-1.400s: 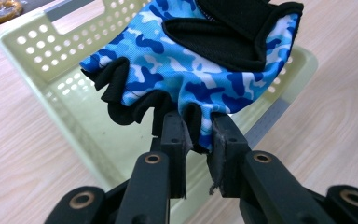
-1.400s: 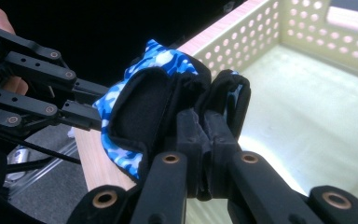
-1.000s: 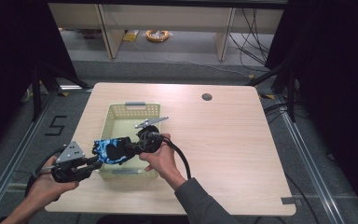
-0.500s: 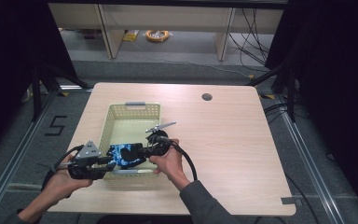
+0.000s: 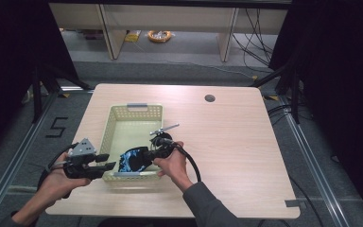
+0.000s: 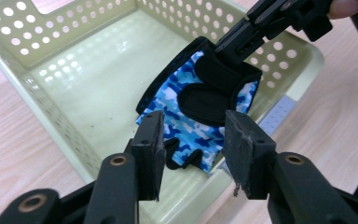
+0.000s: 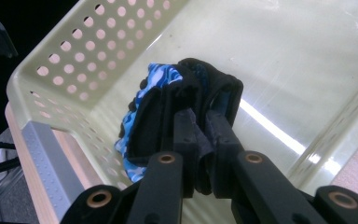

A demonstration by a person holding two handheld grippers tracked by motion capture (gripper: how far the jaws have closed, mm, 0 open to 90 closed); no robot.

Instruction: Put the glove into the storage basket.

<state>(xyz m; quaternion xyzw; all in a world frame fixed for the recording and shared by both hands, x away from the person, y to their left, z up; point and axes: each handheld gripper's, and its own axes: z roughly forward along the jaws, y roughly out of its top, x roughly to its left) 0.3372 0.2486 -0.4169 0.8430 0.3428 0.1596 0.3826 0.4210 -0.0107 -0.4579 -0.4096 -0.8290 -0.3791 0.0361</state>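
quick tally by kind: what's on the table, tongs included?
Baskets: 1, pale yellow perforated basket
Gloves: 1, blue camo glove, inside the basket, clamped by the right tongs
Tongs: 2, right tongs plus left tongs, jaws just opened and apart, nothing pressed between them
Total: 4

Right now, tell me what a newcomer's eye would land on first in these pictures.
The blue camouflage glove stands out first, hanging over the near end of the pale yellow perforated basket, pinched by the right gripper. Next comes the left gripper, its jaws just opened and apart, with nothing pressed between them, at the basket's near left corner. Farther back, a dark round hole marks the wooden table.
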